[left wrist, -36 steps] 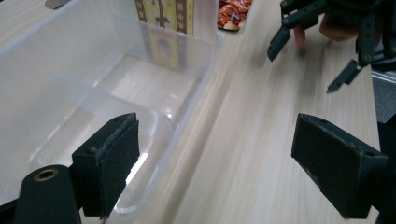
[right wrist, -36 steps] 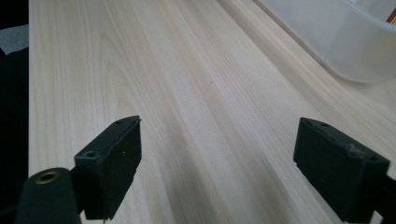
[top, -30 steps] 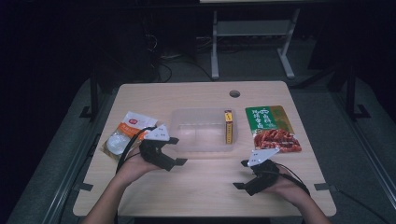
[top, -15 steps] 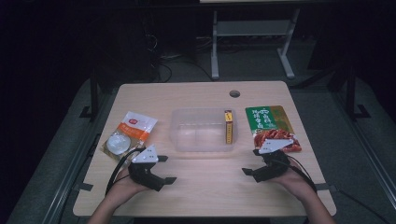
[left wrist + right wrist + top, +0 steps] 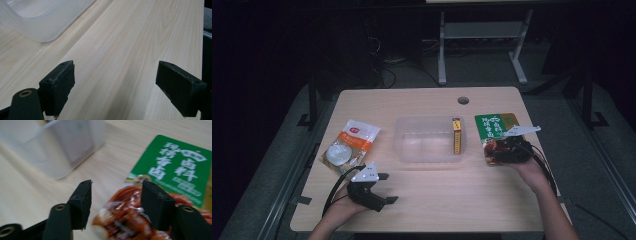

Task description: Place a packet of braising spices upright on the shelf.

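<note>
The green snack packet (image 5: 497, 131) lies flat on the right part of the worktop (image 5: 437, 200), just right of the clear plastic container (image 5: 427, 142), with its red-printed lower end toward the person. The right gripper (image 5: 499, 151) is over that lower end. In the right gripper view its jaws have just been closing and stand partly apart, with the packet's (image 5: 172, 167) near corner between them — one jaw is over the printed food picture, the other over bare wood beside the edge. The pads are not pressing on the packet, so nothing is gripped.

The container holds a narrow yellow box (image 5: 456, 136) standing against its right wall. The left gripper (image 5: 387, 187) rests low over the front-left of the worktop, its jaws wide apart above bare wood — a corner of the container (image 5: 42, 17) shows ahead of it. Behind that gripper lies an orange-and-white food pouch (image 5: 349, 145).
</note>
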Tool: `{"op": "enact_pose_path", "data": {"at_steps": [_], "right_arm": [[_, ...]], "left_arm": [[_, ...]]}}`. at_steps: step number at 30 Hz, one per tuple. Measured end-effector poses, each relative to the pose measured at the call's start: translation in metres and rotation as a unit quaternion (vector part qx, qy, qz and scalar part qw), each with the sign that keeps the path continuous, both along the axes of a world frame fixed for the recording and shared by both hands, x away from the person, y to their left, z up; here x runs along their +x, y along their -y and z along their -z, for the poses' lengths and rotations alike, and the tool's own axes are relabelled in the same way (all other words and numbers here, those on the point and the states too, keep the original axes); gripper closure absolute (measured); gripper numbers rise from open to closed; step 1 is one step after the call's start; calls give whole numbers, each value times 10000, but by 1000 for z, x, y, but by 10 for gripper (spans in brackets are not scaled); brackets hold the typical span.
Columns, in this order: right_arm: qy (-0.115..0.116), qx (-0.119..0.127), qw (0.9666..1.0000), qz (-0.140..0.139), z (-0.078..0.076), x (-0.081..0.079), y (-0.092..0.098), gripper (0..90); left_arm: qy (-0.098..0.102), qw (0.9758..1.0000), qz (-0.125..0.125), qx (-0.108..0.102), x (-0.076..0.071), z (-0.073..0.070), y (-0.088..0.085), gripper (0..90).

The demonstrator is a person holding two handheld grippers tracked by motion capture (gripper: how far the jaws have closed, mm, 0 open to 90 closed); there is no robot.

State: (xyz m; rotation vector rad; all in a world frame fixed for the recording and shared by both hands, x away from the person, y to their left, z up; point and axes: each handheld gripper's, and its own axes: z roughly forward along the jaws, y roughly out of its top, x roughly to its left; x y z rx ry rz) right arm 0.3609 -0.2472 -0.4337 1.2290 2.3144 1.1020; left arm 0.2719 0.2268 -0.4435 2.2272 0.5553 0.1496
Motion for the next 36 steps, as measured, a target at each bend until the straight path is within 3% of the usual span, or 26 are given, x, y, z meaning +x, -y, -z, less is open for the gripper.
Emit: {"op": "enact_pose_path", "data": {"at_steps": [2,4,6,8,15,17,19,27,36], "right_arm": [[46,-118,9996,271,-1,13,7,468],[42,-158,9993,322,-1,16,10,469],[2,-371,9974,619,2,28,17,540],[36,-406,9967,701,3,31,20,558],[-177,-721,9897,1227,19,42,45,867],[-252,-813,9885,1251,22,41,49,896],[-299,-950,9875,1218,25,41,51,898],[-444,-1070,9898,827,27,36,51,900],[-573,-1398,9884,174,24,18,30,900]], "left_arm": [[-3,10000,-1,13,0,1,0,150],[-15,10000,8,21,0,2,-1,150],[-15,10000,11,37,1,2,-1,150],[-27,10000,-4,30,1,2,-1,151],[-22,10000,-14,54,2,4,-2,154],[-32,10000,-14,81,2,4,-2,154],[-40,10000,-23,82,2,5,-2,154],[-78,9999,-5,120,2,6,-2,155],[-105,9998,24,157,1,6,-1,155]]}}
